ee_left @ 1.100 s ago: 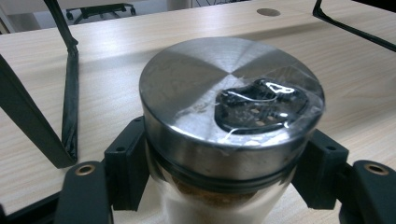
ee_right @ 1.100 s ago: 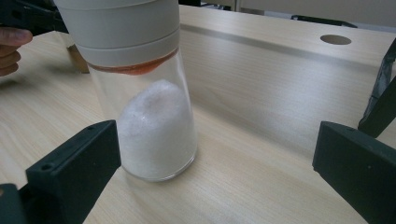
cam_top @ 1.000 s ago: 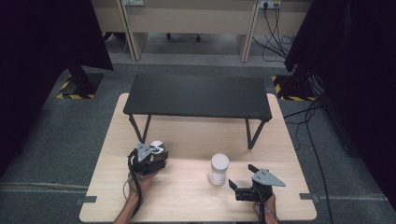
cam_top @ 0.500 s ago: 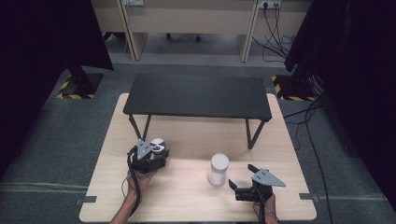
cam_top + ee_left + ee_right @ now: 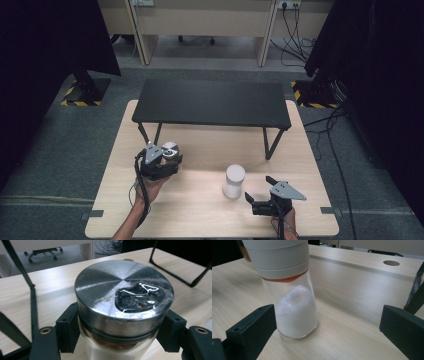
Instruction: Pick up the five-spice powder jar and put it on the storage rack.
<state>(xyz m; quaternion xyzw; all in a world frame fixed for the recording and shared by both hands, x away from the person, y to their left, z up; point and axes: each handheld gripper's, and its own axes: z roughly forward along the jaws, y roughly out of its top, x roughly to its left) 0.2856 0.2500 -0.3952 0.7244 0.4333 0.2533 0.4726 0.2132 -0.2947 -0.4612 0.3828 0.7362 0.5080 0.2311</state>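
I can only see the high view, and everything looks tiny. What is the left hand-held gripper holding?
Observer: The left hand-held gripper is shut on a shaker with a shiny metal lid.
Operator: What's inside?
Observer: Brown powder shows just under the lid.
Operator: And the white jar?
Observer: The jar is clear glass below its cap, with white grains heaped inside.
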